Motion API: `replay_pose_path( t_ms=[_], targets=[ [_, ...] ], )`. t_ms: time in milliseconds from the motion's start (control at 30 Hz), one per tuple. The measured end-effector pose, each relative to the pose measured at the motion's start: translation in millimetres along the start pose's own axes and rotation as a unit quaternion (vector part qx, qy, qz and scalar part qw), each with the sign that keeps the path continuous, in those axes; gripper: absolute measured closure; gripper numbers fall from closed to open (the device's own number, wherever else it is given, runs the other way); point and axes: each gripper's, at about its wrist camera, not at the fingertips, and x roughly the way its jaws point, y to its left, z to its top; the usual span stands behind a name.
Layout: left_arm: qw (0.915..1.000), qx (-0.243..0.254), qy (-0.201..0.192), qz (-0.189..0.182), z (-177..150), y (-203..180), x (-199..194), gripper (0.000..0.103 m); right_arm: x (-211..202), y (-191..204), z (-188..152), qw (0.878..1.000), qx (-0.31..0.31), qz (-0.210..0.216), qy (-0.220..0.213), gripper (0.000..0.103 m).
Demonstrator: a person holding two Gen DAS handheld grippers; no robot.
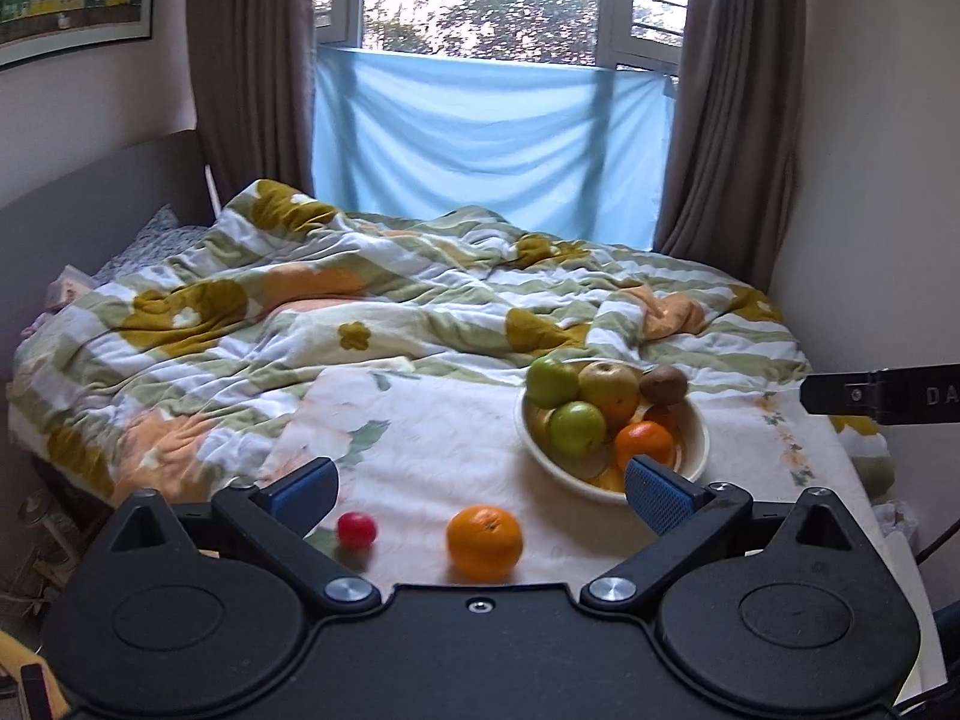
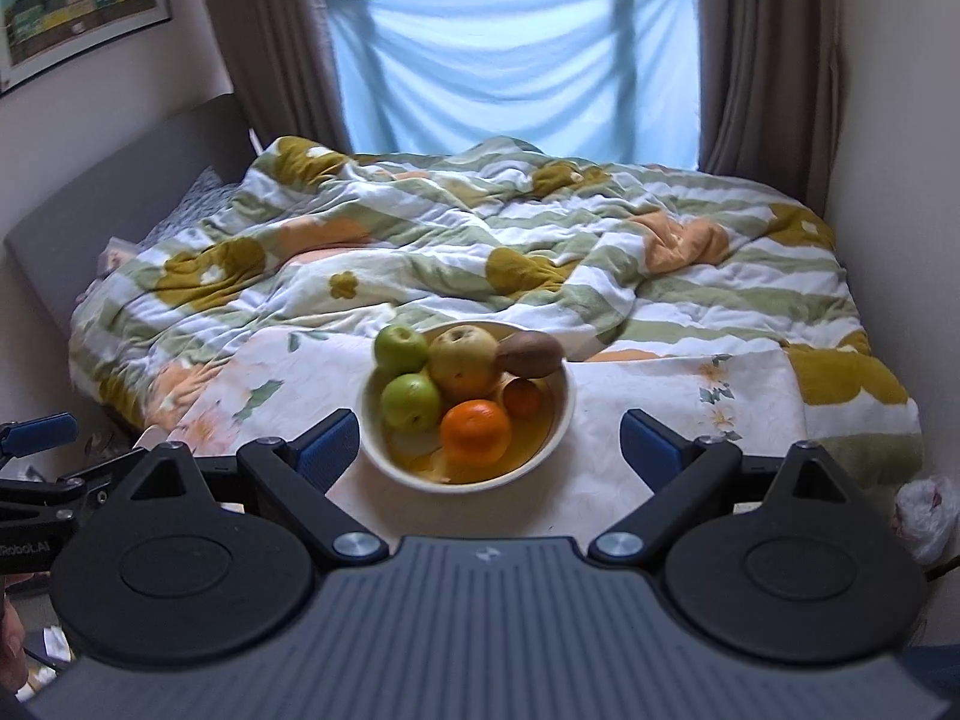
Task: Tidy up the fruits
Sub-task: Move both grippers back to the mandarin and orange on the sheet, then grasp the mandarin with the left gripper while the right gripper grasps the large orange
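Note:
A cream bowl (image 1: pixel 696 444) (image 2: pixel 561 414) sits on a floral cloth on the bed. It holds two green apples (image 1: pixel 550 381) (image 2: pixel 411 401), a yellowish apple (image 1: pixel 609 387) (image 2: pixel 463 360), a kiwi (image 1: pixel 663 384) (image 2: pixel 530 354) and oranges (image 1: pixel 645 444) (image 2: pixel 476 431). A loose orange (image 1: pixel 484 541) and a small red fruit (image 1: pixel 356 530) lie on the cloth in front of the bowl, between my left gripper's fingers. My left gripper (image 1: pixel 480 495) is open and empty. My right gripper (image 2: pixel 489 441) is open and empty, just in front of the bowl.
A rumpled flowered quilt (image 1: pixel 360 300) (image 2: pixel 540 252) covers the bed behind the cloth. Walls close in on both sides, with a window and blue sheet (image 1: pixel 480 144) behind. The right gripper's body (image 1: pixel 888 396) shows at the right edge of the left wrist view.

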Motion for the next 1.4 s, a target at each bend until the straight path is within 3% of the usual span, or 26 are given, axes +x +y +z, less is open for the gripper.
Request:
replay_pose_path(
  t_ms=[333,533,733,900,967,1167,1233,1333,1400],
  targets=[
    [0.9974,-0.035,0.045,0.045,-33,57,13,0.0,28,44,-27,0.998,-0.037,0.036,0.033,0.0],
    [0.9955,-0.027,0.07,0.058,-53,81,35,0.0,64,68,-50,0.996,-0.054,0.046,0.061,0.0],
    [0.9935,-0.014,0.097,0.058,-67,98,67,0.003,95,90,-67,0.994,-0.072,0.053,0.059,0.0],
    [0.9926,-0.006,0.113,0.044,-75,104,89,0.018,124,102,-76,0.992,-0.082,0.062,0.077,0.0],
    [0.9923,-0.001,0.118,0.039,-77,103,96,0.029,135,107,-78,0.99,-0.093,0.063,0.086,0.0],
    [0.9906,-0.003,0.136,0.02,-80,103,115,0.045,158,123,-81,0.986,-0.111,0.071,0.1,0.0],
    [0.9902,-0.003,0.139,0.016,-81,103,118,0.045,164,126,-81,0.986,-0.113,0.072,0.103,0.0],
    [0.9895,-0.004,0.144,0.011,-81,105,122,0.061,170,130,-80,0.985,-0.113,0.076,0.106,0.0],
    [0.9895,-0.008,0.144,0.007,-81,107,123,0.061,173,132,-79,0.984,-0.114,0.078,0.109,0.0]
  ],
)
